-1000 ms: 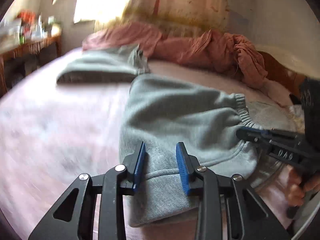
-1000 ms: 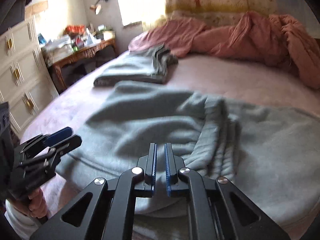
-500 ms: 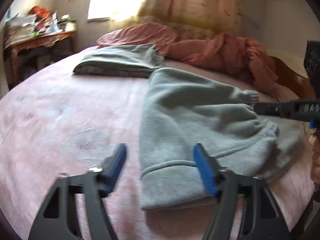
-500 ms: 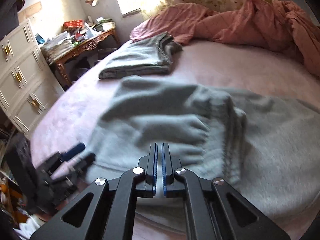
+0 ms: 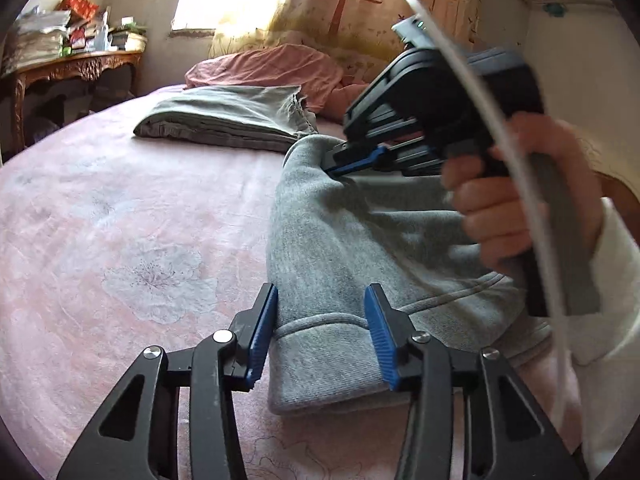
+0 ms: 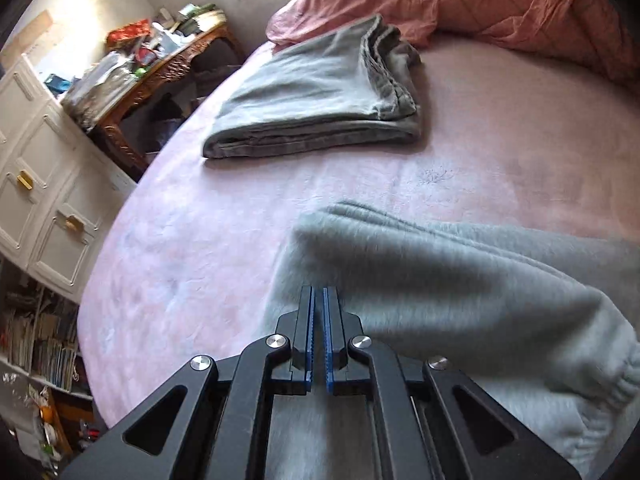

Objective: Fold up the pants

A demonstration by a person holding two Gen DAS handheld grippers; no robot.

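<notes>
Two garments: seen on one bed, listed below from largest item to smallest.
Bed surface: a pink plush bedspread with a faint flower pattern (image 5: 132, 248) is spread wide across both views.
Bedding: a crumpled salmon-pink quilt (image 6: 500, 4) is heaped at the far edge of the bed.
Task garment: the light grey fleece sweatpants with ribbed cuffs (image 5: 340, 248) are laid on the bedspread near the front edge, partly folded over themselves; one ribbed cuff is seen at the lower right of the right wrist view (image 6: 460, 280).
Second garment: a darker grey-green pair of trousers, already folded flat (image 6: 320, 92), is placed farther back, apart from the sweatpants and just in front of the quilt.
Furniture: a carved brown wooden side table piled with clutter (image 5: 72, 66) is set beside the bed; a white panelled cabinet with brass handles (image 6: 36, 184) is seen next to it.
Left gripper (image 5: 320, 336): the black fingers with blue pads are held spread, one on each side of the near ribbed cuff; contact with the cloth cannot be told.
Right gripper (image 6: 319, 340): the blue pads are pressed almost together; in the left wrist view (image 5: 340, 166) a raised fold of the sweatpants is seen pinched at the tips.
Right hand (image 5: 516, 200): it is wrapped around the handle.
</notes>
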